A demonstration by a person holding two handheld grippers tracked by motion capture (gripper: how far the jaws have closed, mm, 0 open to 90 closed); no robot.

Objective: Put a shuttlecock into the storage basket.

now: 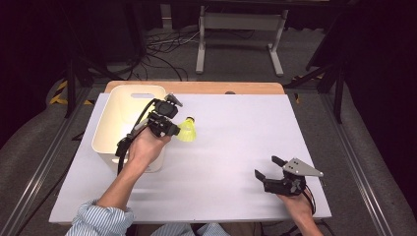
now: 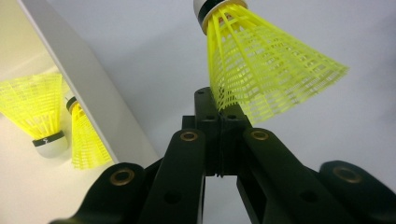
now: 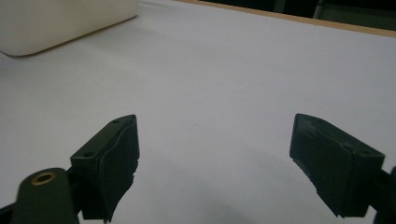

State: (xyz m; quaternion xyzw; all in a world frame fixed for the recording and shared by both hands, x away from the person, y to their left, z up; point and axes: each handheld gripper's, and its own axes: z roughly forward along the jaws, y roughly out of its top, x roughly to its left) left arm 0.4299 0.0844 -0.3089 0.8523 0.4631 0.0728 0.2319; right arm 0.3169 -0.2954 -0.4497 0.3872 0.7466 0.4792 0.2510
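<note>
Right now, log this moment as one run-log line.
left gripper: shut on yellow shuttlecock skirt, beside white bin | right gripper: open, nothing between jaws | bin: two shuttlecocks inside

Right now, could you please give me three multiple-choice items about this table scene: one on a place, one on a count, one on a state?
1. Where is the yellow plastic shuttlecock that the left gripper holds?
A. above the white sheet, beside the bin's right wall
B. deep inside the bin
C. under the right gripper

2. How many yellow shuttlecocks already lie inside the cream rectangular plastic bin?
A. none
B. two
C. five

3. How do the fingers of the right gripper stand?
A. shut on a shuttlecock
B. shut on nothing
C. open, with nothing between them

Answers: 1 A, the high view shows it just right of the bin. 2 B, the left gripper view shows two behind the bin's rim. 3 C, the right gripper view shows the fingers wide apart over bare sheet.
</note>
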